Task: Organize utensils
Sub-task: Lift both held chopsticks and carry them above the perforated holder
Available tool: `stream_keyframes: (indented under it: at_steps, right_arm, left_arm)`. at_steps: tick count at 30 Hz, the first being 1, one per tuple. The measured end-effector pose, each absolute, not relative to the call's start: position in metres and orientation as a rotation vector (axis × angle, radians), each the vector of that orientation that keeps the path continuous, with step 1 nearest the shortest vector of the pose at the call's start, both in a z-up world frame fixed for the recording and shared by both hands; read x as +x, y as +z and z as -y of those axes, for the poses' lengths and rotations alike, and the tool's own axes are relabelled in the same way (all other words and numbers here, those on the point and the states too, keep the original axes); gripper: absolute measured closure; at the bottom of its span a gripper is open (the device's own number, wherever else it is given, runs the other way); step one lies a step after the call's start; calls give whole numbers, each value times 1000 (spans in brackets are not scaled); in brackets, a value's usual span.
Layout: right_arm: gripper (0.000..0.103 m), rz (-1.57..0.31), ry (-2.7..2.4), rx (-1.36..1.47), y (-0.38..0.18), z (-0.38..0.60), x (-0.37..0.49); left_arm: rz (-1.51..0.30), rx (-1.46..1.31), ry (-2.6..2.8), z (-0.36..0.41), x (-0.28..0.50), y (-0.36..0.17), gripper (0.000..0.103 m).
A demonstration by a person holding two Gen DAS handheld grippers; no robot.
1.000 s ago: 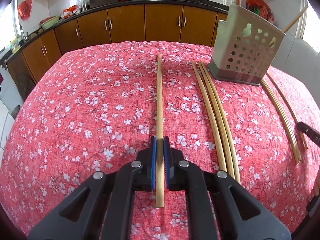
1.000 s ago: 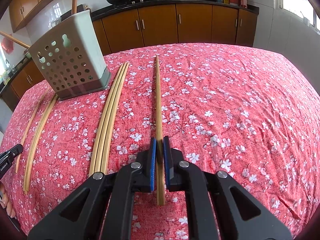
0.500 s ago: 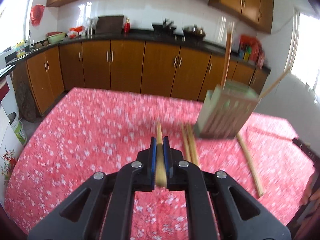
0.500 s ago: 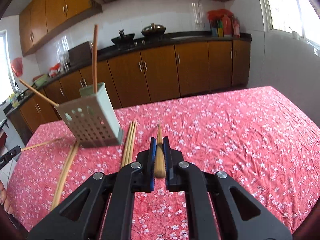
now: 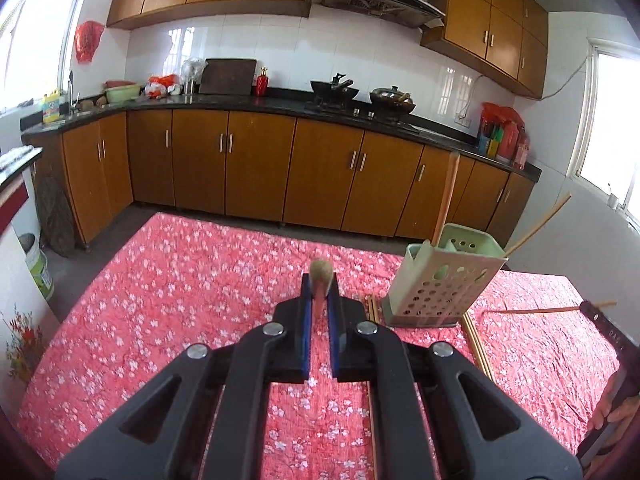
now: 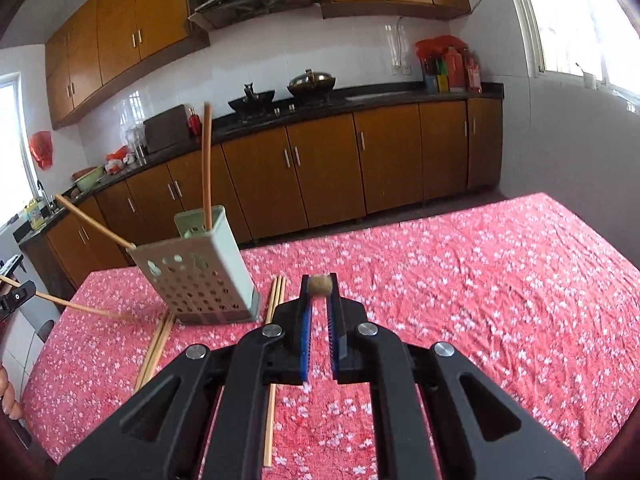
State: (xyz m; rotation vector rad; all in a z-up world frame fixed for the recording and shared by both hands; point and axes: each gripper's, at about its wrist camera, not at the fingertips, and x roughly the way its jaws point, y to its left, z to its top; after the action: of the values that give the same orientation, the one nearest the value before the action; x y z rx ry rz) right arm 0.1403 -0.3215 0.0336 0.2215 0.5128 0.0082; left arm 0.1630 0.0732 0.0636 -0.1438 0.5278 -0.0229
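My left gripper [image 5: 320,290] is shut on a bamboo chopstick [image 5: 321,271], held above the table and seen end-on. My right gripper [image 6: 319,294] is likewise shut on another chopstick [image 6: 319,284], its round end showing between the blue pads. The pale green perforated utensil holder [image 5: 440,284] [image 6: 200,276] stands on the red floral tablecloth [image 5: 180,280] between the two grippers, with two chopsticks [image 6: 207,164] leaning in it. Each gripper shows at the edge of the other's view, the right gripper [image 5: 604,320] and the left gripper [image 6: 16,300].
Several loose chopsticks lie on the cloth beside the holder, a group [image 6: 276,304] on one side and another group [image 6: 158,340] on the other. A person's hand [image 5: 616,412] shows at the right edge. Kitchen cabinets [image 5: 260,168] run behind the table.
Both grippers have risen and tilted up, lifting their chopsticks off the cloth. The chopsticks lay lengthwise on the table before and now show end-on in the air.
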Motion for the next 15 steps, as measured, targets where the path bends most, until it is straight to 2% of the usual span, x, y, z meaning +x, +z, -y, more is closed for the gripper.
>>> stream_keyframes:
  at_steps: [15]
  right_arm:
    - [95,-227,178,256,160,295,143]
  left_arm:
    - [-322,-163,-179,-33,151,175,95]
